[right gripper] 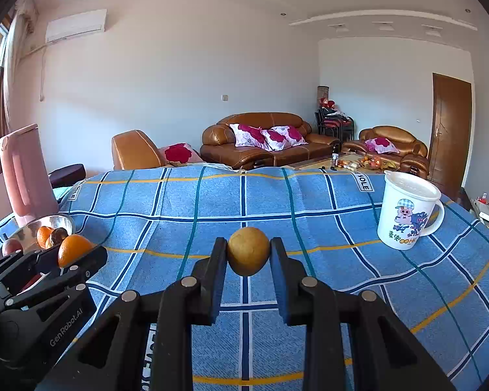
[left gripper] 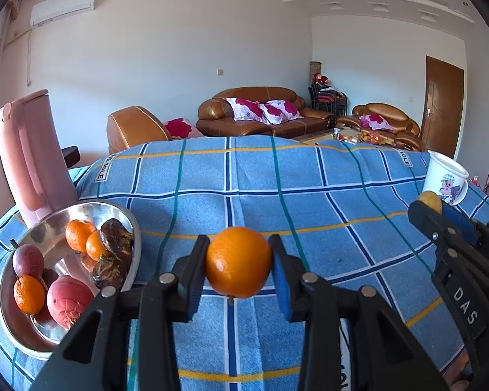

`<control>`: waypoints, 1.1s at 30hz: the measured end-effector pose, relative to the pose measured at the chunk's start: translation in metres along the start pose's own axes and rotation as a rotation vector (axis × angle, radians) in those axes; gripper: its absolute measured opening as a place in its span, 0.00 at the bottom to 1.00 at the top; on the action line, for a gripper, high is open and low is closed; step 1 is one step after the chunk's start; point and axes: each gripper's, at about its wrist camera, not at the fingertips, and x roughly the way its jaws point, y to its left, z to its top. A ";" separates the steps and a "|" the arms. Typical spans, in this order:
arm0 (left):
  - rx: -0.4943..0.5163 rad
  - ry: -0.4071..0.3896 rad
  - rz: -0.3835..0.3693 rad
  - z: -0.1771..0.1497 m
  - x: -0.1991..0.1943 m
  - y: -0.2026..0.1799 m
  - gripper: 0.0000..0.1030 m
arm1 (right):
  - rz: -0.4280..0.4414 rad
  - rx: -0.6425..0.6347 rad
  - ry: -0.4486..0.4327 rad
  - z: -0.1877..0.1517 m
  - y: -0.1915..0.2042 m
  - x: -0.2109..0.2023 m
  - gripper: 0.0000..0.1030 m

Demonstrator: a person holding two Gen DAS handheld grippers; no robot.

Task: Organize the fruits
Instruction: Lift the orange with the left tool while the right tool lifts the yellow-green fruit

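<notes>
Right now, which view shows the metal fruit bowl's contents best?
The left wrist view: the metal bowl lies close at lower left, open to the camera, with oranges, reddish fruits and dark shrivelled ones distinguishable. In the right wrist view the bowl is small at the left edge, partly hidden behind the left gripper and its orange.

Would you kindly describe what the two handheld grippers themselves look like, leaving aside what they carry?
Both are black plastic with two flat fingers hinged by silver rivets. The left gripper has blue pads inside its fingers and white "GenRobot.AI" lettering on its body. The right gripper has the same black build and white letters "DAS" on its side. No cables or sleeves show.
</notes>
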 end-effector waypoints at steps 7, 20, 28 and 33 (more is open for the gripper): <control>0.001 0.002 -0.009 0.000 -0.004 0.003 0.37 | -0.007 -0.009 -0.007 -0.002 0.004 -0.006 0.28; -0.006 0.006 -0.022 -0.007 -0.014 0.013 0.37 | -0.003 -0.026 -0.016 -0.005 0.016 -0.017 0.28; 0.012 -0.007 -0.029 -0.010 -0.022 0.014 0.37 | 0.000 -0.022 -0.016 -0.007 0.022 -0.020 0.28; 0.008 -0.007 -0.024 -0.011 -0.024 0.018 0.37 | 0.007 -0.022 -0.016 -0.007 0.028 -0.020 0.28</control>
